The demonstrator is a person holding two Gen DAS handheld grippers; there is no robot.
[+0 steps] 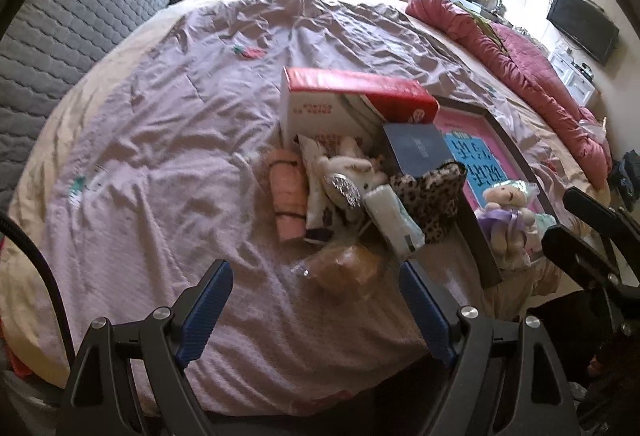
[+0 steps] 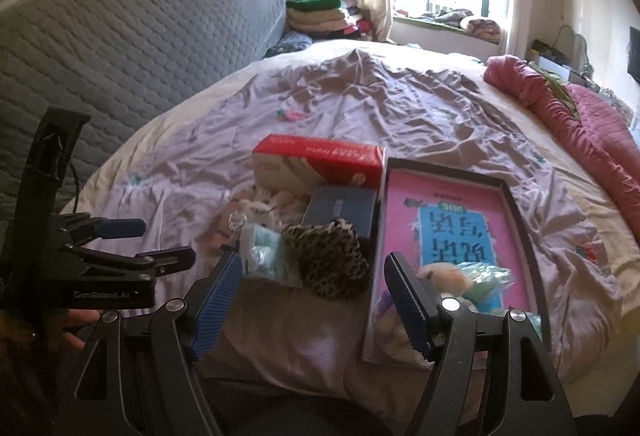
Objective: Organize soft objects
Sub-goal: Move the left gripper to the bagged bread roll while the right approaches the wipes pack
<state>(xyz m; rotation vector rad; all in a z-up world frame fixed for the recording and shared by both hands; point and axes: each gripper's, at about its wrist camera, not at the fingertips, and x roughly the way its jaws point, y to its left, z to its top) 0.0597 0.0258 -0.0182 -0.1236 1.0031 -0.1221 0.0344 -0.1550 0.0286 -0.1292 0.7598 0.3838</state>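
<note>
Left wrist view. Nearest the lens: left hand-held gripper (image 1: 316, 310), jaws spread wide, nothing held. Directly ahead between the blue pads: wrapped bun (image 1: 346, 268), just beyond the fingertips, long axis running across the line of the fingers. Beyond it, a heap of soft objects on the bed (image 1: 160, 156): rolled pink towel (image 1: 287, 196) lying lengthwise away from the lens, white plush toy (image 1: 352, 166), tissue pack (image 1: 394, 222), leopard-print pouch (image 1: 434, 196). Behind the heap: red-and-white box (image 1: 352, 96) and dark blue box (image 1: 420, 150). Right of the heap: shallow pink-lined tray (image 1: 476, 236) holding a small teddy bear (image 1: 506, 212) and other soft items.

Right wrist view. Nearest the lens: right hand-held gripper (image 2: 316, 306), jaws likewise wide apart and empty, above bare sheet. Pouch and tissue pack ahead and slightly left; tray rim touching or just behind the right finger, bear partly hidden by it. Left gripper seen at far left.

Judgement: tray serves as collection point; left gripper nearer the bun and towel, right gripper nearer the pouch and tray.

Surface: wrinkled lilac sheet, soft and yielding. Room: grey quilted headboard, folded red quilt along the far edge, window, wall-mounted screen.
</note>
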